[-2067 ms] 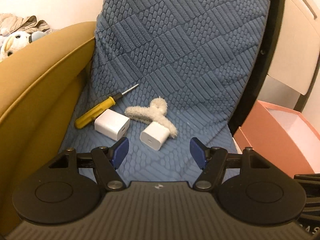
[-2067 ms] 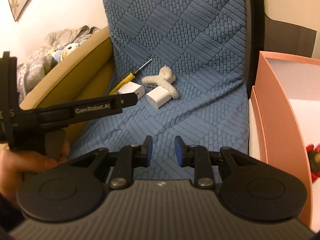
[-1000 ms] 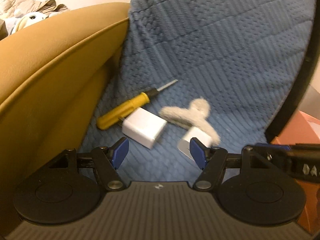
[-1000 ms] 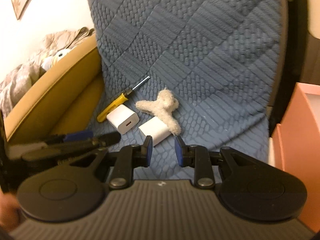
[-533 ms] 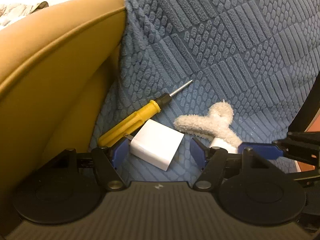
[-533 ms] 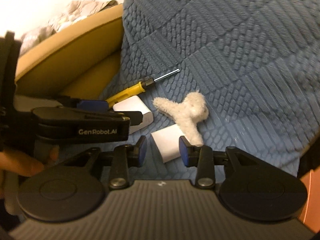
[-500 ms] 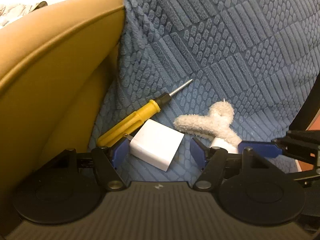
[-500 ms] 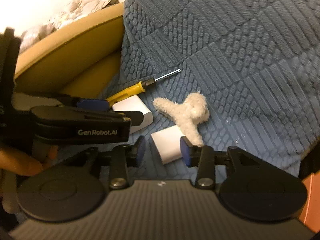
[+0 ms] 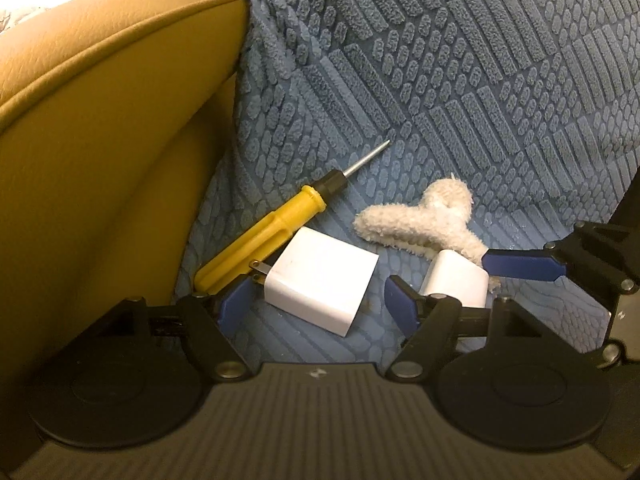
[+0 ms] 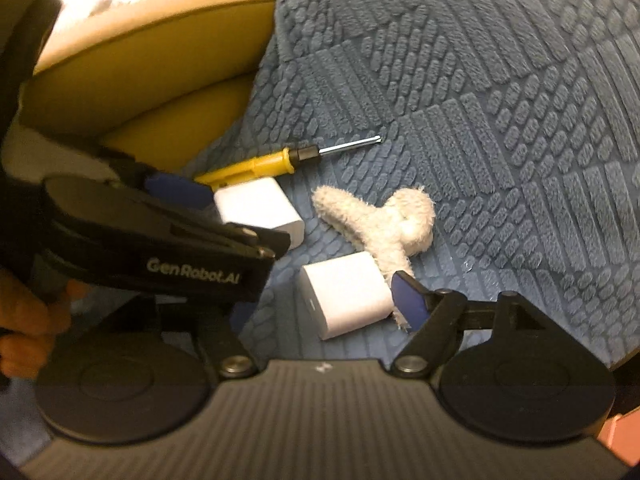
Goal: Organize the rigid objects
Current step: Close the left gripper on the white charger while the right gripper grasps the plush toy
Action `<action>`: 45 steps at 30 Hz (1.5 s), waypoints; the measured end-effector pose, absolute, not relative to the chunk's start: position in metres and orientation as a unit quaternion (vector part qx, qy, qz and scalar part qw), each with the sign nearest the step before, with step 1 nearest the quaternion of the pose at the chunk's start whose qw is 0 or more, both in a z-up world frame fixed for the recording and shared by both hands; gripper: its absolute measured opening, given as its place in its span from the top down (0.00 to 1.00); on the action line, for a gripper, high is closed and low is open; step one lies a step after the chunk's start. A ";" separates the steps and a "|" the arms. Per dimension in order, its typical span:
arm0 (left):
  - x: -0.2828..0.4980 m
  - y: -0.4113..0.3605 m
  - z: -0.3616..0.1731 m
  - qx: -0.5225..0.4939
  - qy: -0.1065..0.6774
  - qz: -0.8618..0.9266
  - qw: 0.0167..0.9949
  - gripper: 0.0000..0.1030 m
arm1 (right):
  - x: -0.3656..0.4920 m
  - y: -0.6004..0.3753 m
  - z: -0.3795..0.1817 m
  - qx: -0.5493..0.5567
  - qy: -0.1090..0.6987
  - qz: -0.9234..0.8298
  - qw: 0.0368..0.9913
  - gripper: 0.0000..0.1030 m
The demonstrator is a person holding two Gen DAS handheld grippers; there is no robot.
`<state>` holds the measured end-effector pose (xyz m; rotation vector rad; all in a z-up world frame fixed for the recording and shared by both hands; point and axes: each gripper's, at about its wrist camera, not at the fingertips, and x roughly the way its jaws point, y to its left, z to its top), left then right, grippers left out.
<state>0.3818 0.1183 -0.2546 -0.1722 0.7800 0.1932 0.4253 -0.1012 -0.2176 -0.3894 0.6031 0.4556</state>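
Two white chargers, one yellow screwdriver (image 9: 272, 236) and one fuzzy cream clip (image 9: 420, 224) lie on the blue textured seat cover (image 9: 480, 80), near its left edge where it meets the tan leather armrest (image 9: 100, 120).

Hidden or cut off:
- Right wrist view: the left gripper's body crosses the left half and covers the right gripper's left finger almost fully; only a blue sliver shows. It also covers part of the larger charger (image 10: 260, 210) and the screwdriver handle's end. The whole view is soft.
- Left wrist view: the smaller charger (image 9: 456, 280) is partly behind the right finger of the left gripper (image 9: 316, 304); the clip's lower leg is behind a blue finger of the right gripper coming in from the right edge.
- A hand (image 10: 28, 312) is cut off at the left edge of the right wrist view.
- A pink corner at the bottom right of the right wrist view; cannot tell what it is.

Fingers:
- Left gripper: wide, has just been opening a little. The larger charger (image 9: 320, 280) sits between the fingers, prongs just beside the left finger, pads not pressing it.
- Right gripper (image 10: 324, 308): wide, has just been opening. The smaller charger (image 10: 346, 294) sits between the fingers, its right end just beside the right finger; contact unclear, no squeeze visible.

The screwdriver lies just behind the larger charger, tip toward the seat back.
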 end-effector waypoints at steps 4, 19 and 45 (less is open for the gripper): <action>0.381 0.117 -0.256 -0.075 0.375 0.100 0.919 0.25 | 0.422 -0.090 -0.226 -0.255 0.281 0.191 0.905 0.31; 0.391 0.119 -0.265 -0.070 0.374 0.097 0.920 0.36 | 0.417 -0.109 -0.201 -0.188 0.314 0.192 0.911 0.79; 0.387 0.123 -0.256 -0.101 0.382 0.103 0.913 0.38 | 0.455 -0.182 -0.193 0.126 0.332 0.148 0.923 0.63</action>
